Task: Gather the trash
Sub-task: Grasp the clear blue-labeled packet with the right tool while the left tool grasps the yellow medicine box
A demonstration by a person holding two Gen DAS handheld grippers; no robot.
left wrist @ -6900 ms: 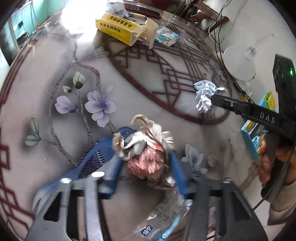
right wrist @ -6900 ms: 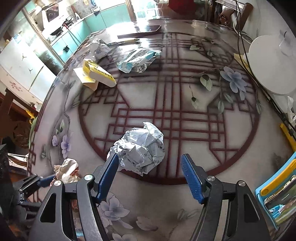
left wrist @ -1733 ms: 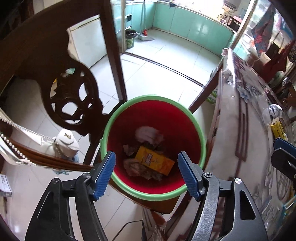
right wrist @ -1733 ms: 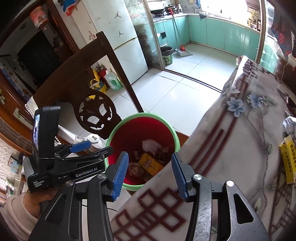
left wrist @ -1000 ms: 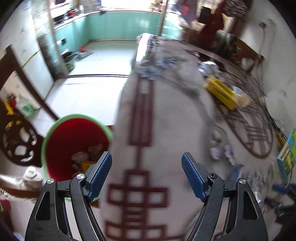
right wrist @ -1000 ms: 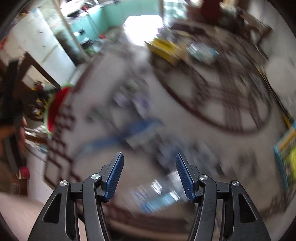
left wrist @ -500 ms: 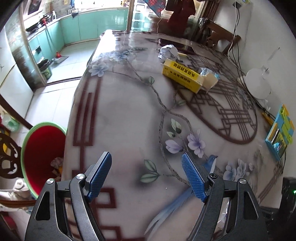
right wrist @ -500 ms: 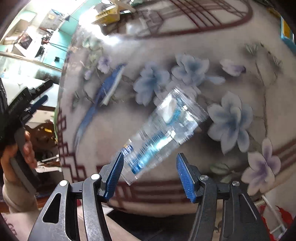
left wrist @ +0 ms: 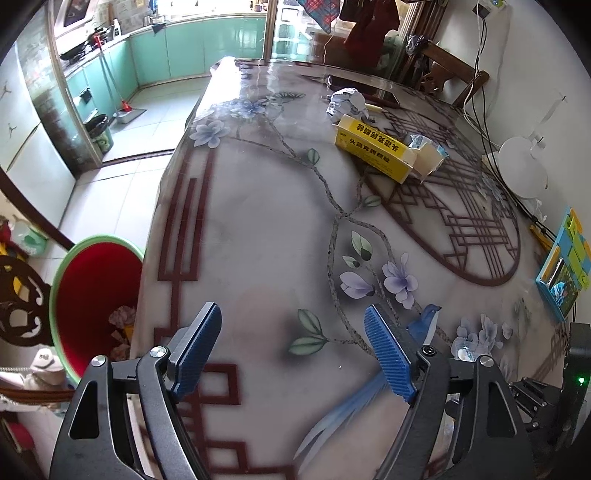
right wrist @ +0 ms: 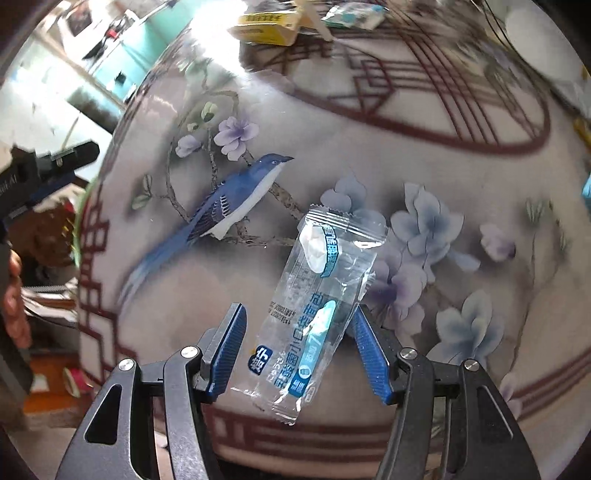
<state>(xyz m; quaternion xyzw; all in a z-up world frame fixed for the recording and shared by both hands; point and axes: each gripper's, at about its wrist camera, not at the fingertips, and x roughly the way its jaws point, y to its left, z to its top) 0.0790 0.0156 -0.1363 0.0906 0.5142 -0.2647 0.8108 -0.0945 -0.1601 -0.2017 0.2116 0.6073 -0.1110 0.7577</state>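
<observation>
We are hanging our right tongs (right wrist: 295, 350) open over the near edge of the desk (right wrist: 424, 140), their blue pads straddling a clear plastic wrapper (right wrist: 314, 306) without pressing it, while our left tongs (left wrist: 293, 350) are hovering open and empty beside the red bin (left wrist: 92, 291).

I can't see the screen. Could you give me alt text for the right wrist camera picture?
A clear plastic wrapper with blue print lies on a flowered tablecloth, between the open blue-padded fingers of the right gripper, which points down at it. A painted blue bird sits above the wrapper, and a yellow box lies at the far edge.
</observation>
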